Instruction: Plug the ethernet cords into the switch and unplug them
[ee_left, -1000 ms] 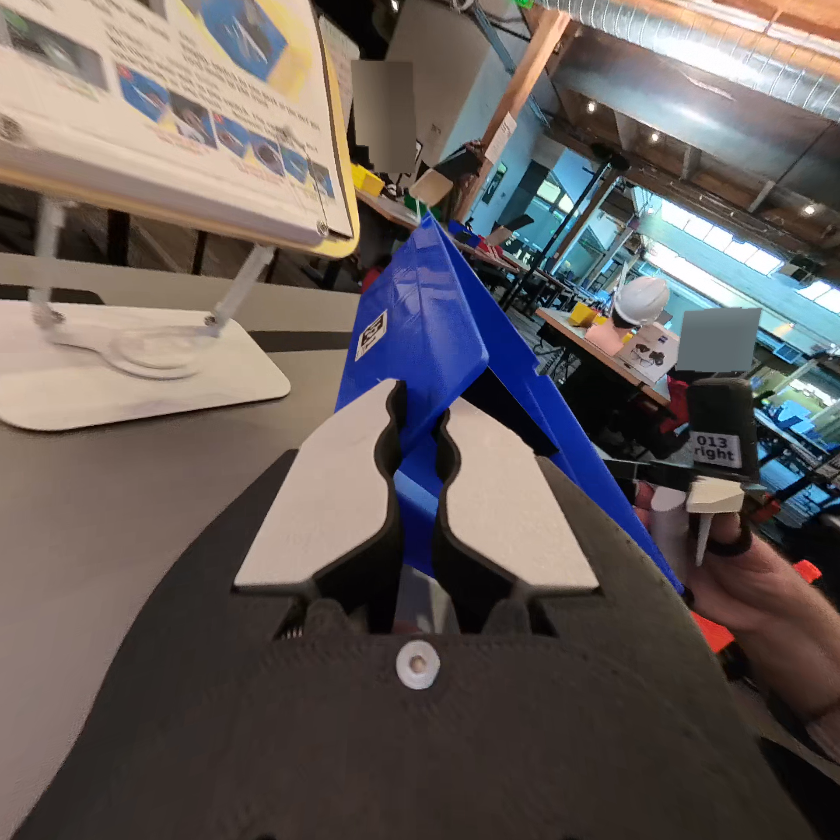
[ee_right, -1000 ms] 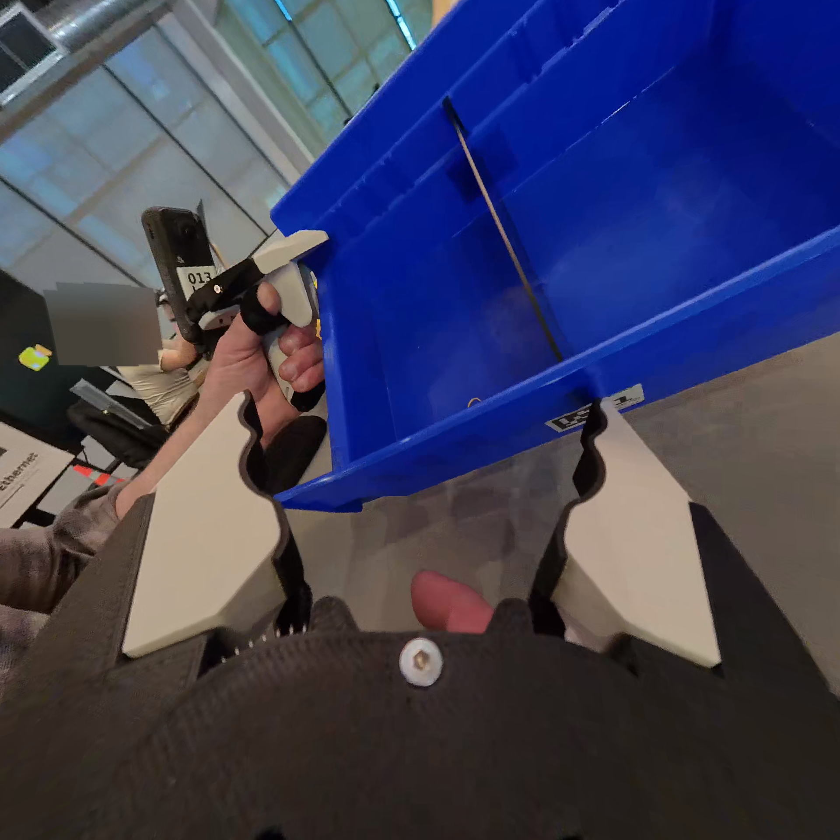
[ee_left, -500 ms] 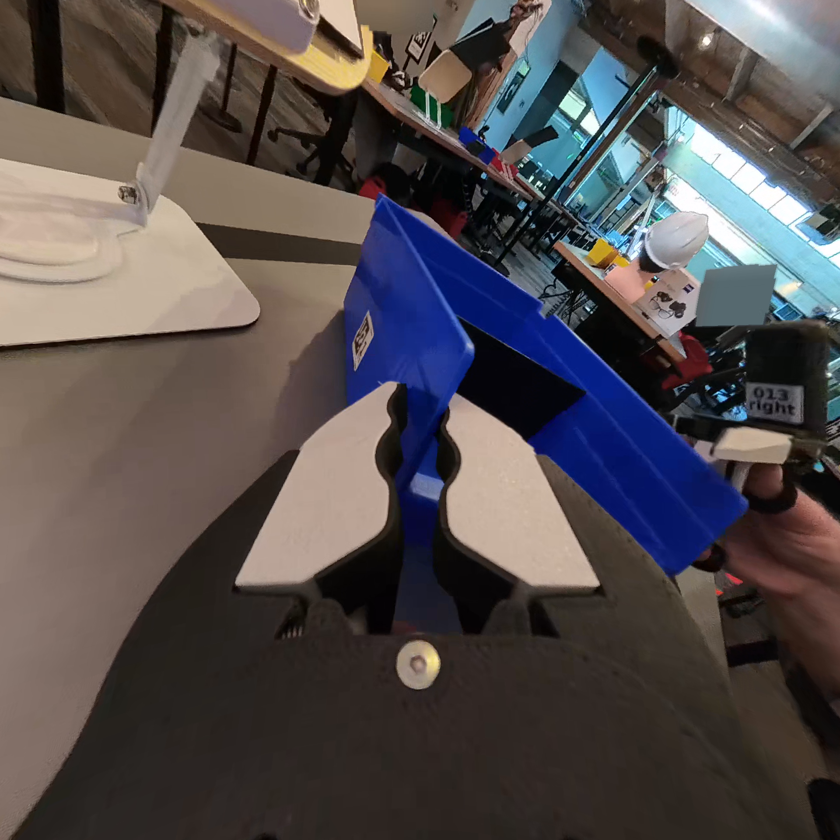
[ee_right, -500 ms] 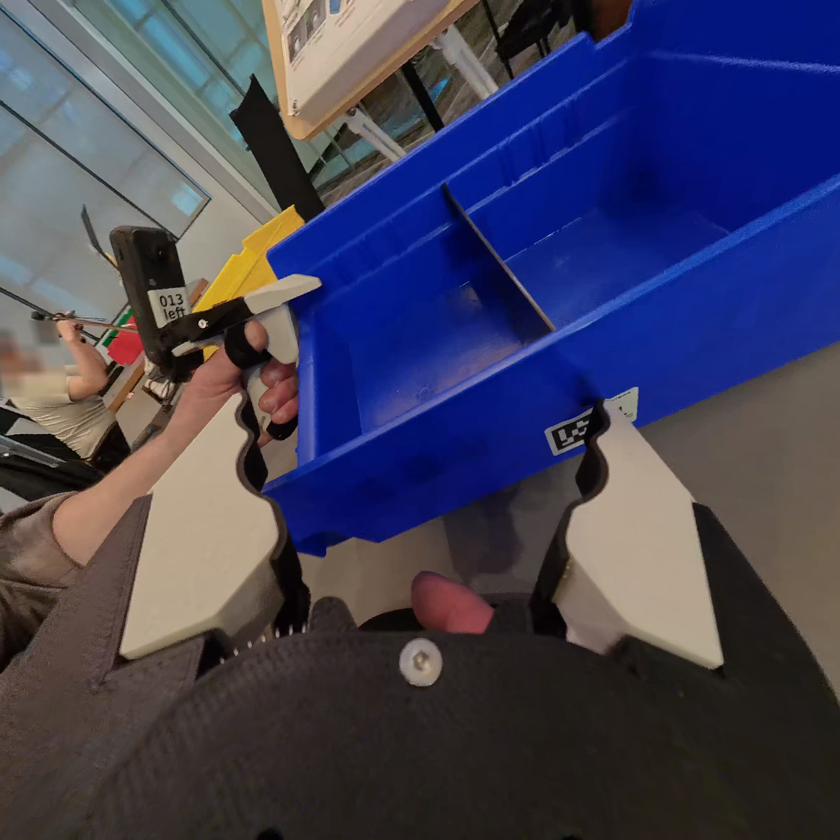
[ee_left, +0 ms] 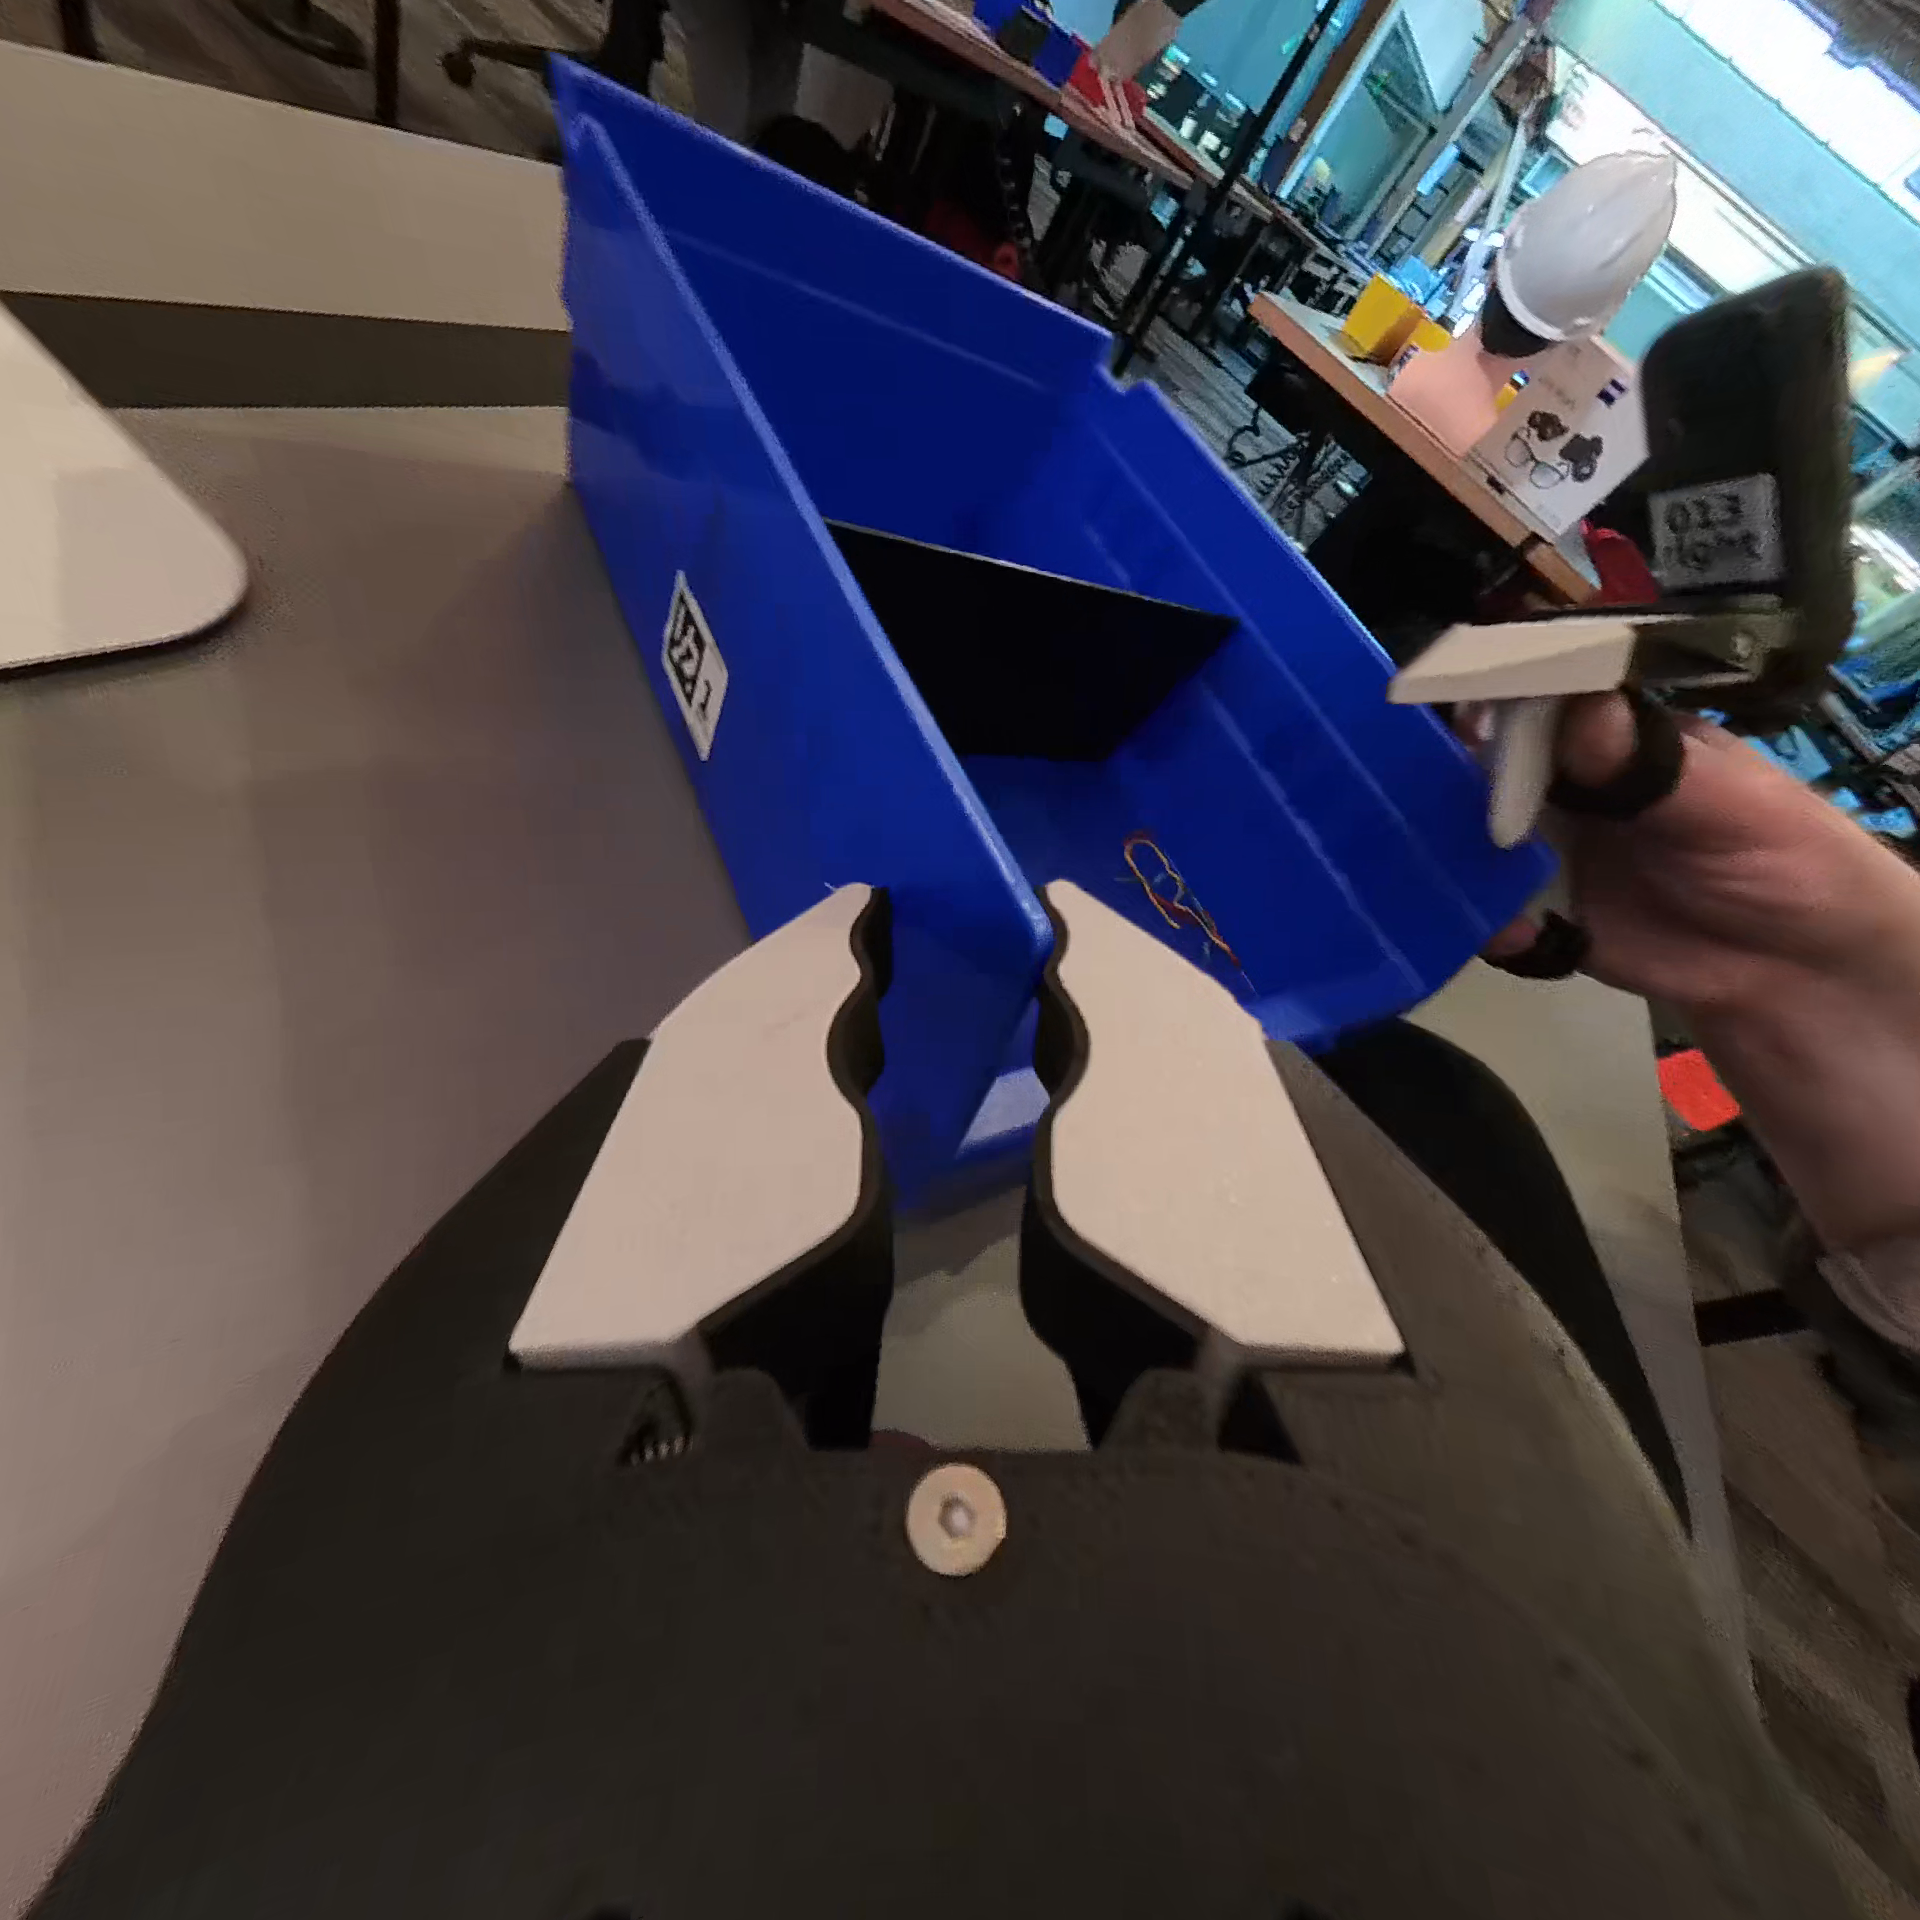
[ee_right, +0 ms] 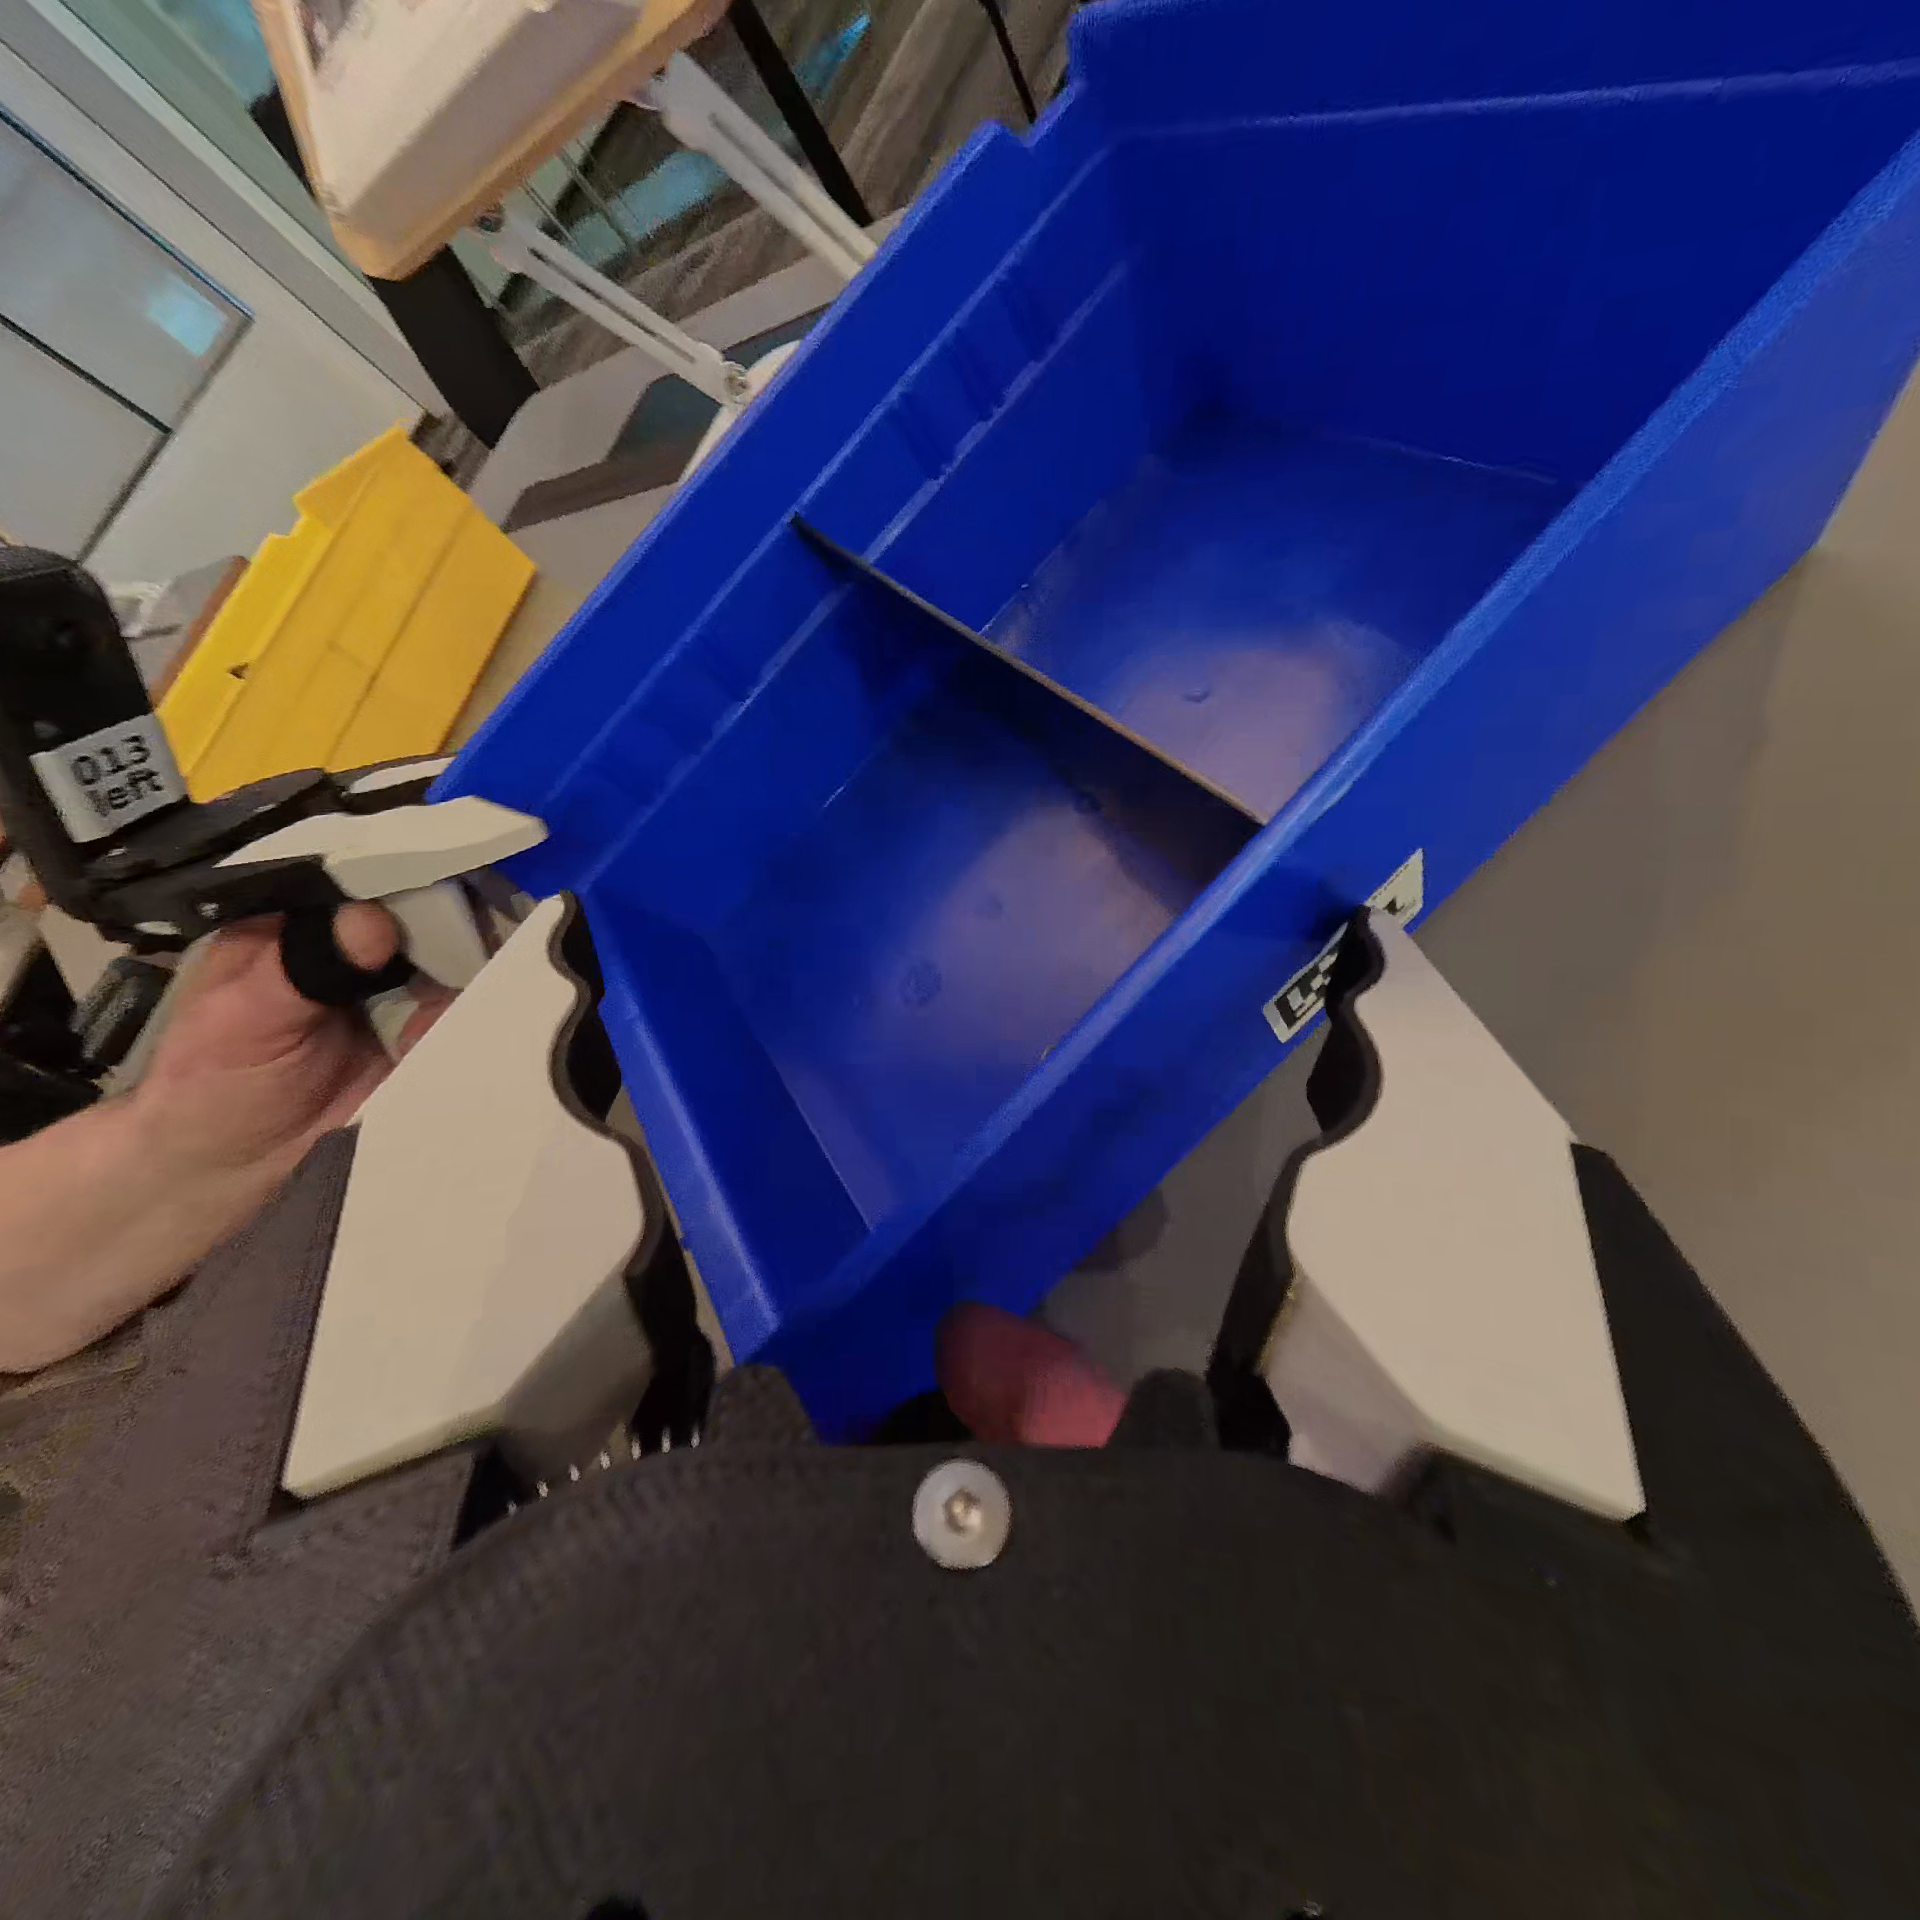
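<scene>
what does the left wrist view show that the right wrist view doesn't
Only the left wrist view shows thin coloured wire scraps on the bin floor and a white hard hat on a far table. Only the right wrist view shows a yellow bin beyond the left tool. Both show the blue bin with its black divider; no ethernet cords or switch appear in either.

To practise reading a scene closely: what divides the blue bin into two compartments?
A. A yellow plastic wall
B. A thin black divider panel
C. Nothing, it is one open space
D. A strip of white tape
B: a thin black divider panel stands across the blue bin from one long wall to the other, and the right wrist view shows it edge-on between two bare compartments.
</scene>
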Motion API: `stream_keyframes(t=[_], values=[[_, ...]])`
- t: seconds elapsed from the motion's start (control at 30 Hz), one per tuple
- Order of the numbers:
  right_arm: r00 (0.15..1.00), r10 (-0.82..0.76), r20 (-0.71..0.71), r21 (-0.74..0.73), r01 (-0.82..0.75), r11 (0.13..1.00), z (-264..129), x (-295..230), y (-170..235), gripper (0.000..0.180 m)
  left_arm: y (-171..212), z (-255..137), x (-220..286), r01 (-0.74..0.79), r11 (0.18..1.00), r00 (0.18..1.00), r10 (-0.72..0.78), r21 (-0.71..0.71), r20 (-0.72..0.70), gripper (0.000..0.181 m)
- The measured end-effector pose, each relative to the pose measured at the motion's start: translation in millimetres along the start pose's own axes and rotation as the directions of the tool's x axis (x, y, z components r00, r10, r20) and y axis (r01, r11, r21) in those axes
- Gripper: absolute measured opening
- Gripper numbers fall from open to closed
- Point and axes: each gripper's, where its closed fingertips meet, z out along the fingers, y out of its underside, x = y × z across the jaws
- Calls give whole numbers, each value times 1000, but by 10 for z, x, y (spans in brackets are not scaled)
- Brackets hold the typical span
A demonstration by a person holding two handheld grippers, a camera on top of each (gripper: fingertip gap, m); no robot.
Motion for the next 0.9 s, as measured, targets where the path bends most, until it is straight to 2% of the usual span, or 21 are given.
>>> stream_keyframes(t=[0.17,0.4,0.53,0.63,0.9], values=[[996,-37,-76,-51,34,998,-130,462,-151,121,34,329,287,5,999,997,-9,-49,-78,31],[965,-139,-221,-94,121,988,-527,1177,-462,85,113,902,865,11,990,977,-41,-141,-209,41],[930,-187,-316,-142,148,979,-757,1632,-592,79,139,1260,1170,0,988,967,-40,-156,-253,43],[915,-192,-354,-125,157,980,-914,1886,-740,74,153,1518,1349,23,982,955,-77,-187,-285,43],[871,-201,-449,-153,147,977,-1060,2438,-929,67,-51,2075,1359,63,984,954,-109,-169,-278,42]])
